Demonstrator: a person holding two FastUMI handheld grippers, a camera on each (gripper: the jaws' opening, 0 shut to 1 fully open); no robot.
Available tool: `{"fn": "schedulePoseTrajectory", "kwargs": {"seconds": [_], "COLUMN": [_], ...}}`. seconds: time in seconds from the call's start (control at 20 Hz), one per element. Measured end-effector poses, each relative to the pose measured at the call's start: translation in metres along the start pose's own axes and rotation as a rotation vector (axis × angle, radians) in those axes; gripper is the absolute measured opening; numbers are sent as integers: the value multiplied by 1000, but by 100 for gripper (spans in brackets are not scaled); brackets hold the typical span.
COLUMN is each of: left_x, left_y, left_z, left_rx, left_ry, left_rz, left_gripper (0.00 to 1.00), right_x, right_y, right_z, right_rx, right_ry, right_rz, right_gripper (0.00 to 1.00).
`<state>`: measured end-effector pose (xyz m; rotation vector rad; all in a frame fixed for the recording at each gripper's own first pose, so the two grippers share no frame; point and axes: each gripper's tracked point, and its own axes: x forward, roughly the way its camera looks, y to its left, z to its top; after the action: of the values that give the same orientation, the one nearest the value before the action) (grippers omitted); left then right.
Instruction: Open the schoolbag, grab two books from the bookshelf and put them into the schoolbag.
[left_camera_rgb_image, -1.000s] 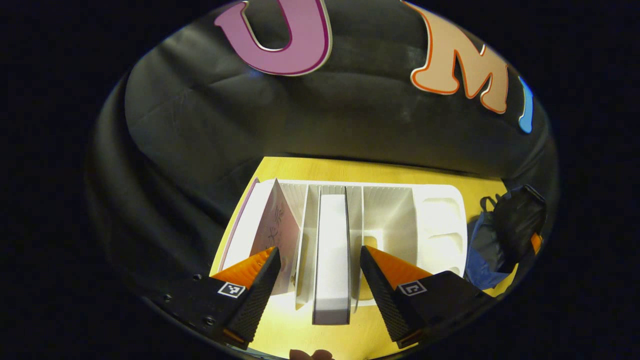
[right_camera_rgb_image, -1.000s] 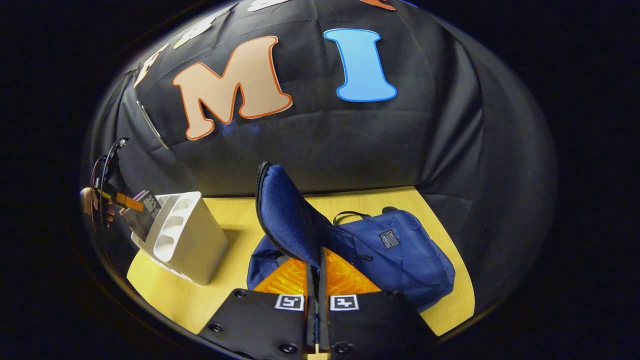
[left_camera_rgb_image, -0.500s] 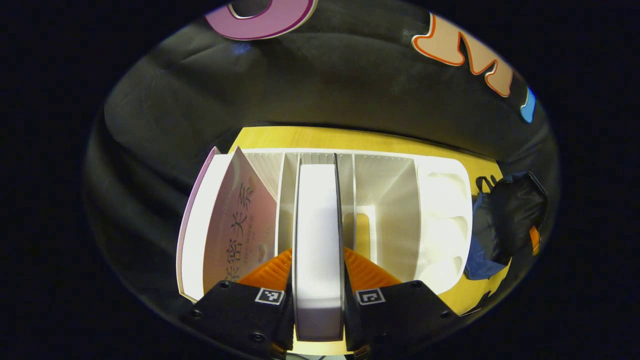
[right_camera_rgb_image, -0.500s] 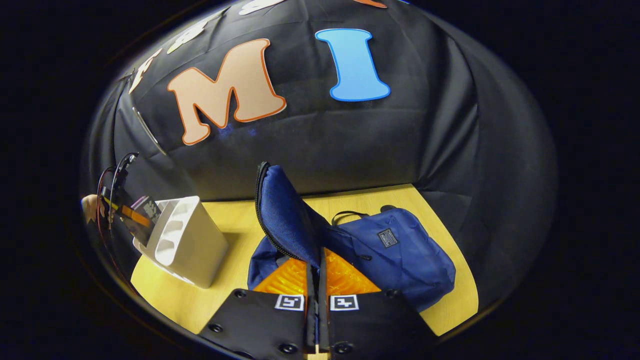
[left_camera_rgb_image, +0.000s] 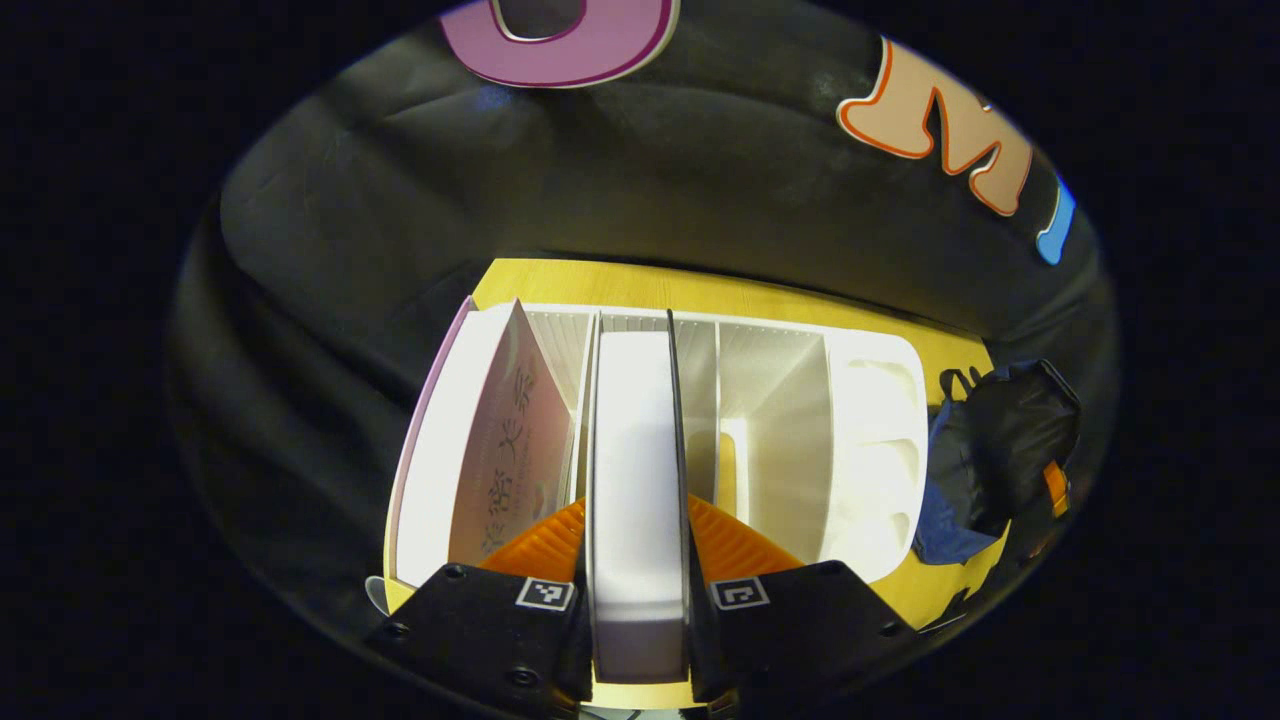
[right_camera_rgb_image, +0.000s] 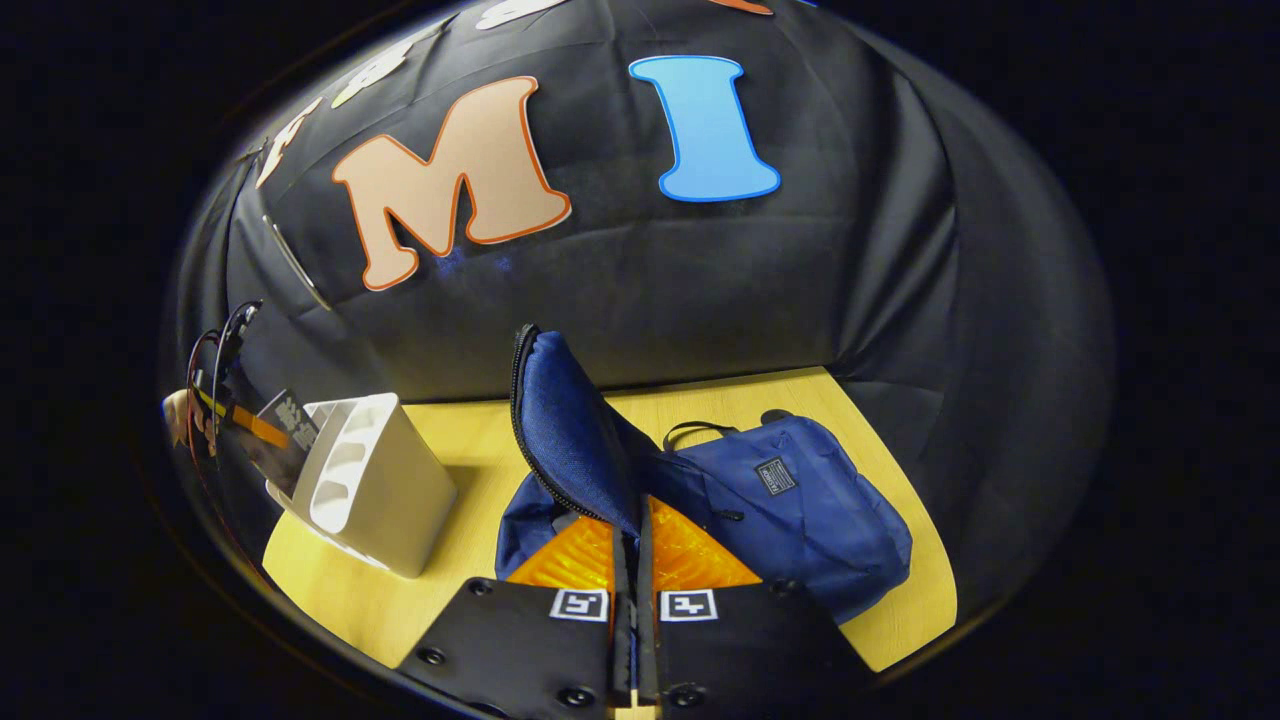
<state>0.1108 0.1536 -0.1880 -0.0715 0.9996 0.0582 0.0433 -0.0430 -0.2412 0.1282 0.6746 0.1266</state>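
The left claw (left_camera_rgb_image: 637, 580), spread a second ago, now pinches the white book (left_camera_rgb_image: 636, 470) in the bookshelf (left_camera_rgb_image: 870, 420). The right claw (right_camera_rgb_image: 635, 600), pressed together, holds the schoolbag (right_camera_rgb_image: 800, 500) flap (right_camera_rgb_image: 565, 430) above the bench (right_camera_rgb_image: 480, 440).

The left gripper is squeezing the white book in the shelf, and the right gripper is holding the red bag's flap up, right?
Almost. The bag is blue, not red, as the right gripper view shows. The left gripper does squeeze the white book in the shelf, and the right gripper holds the flap up.
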Motion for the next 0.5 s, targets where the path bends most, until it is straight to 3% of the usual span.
{"fn": "schedulePoseTrajectory", "kwargs": {"seconds": [0.2, 0.5], "left_x": [-16, -61], "left_y": [6, 12], "left_z": [11, 40], "left_rx": [-52, -167], "left_ry": [-24, -99], "left_rz": [-23, -119], "left_gripper": [34, 34], "right_x": [-1, -1], "right_y": [0, 0], "right_z": [0, -2], "right_rx": [3, 0], "right_ry": [-2, 2], "right_rz": [0, 1], "right_gripper": [5, 5]}}
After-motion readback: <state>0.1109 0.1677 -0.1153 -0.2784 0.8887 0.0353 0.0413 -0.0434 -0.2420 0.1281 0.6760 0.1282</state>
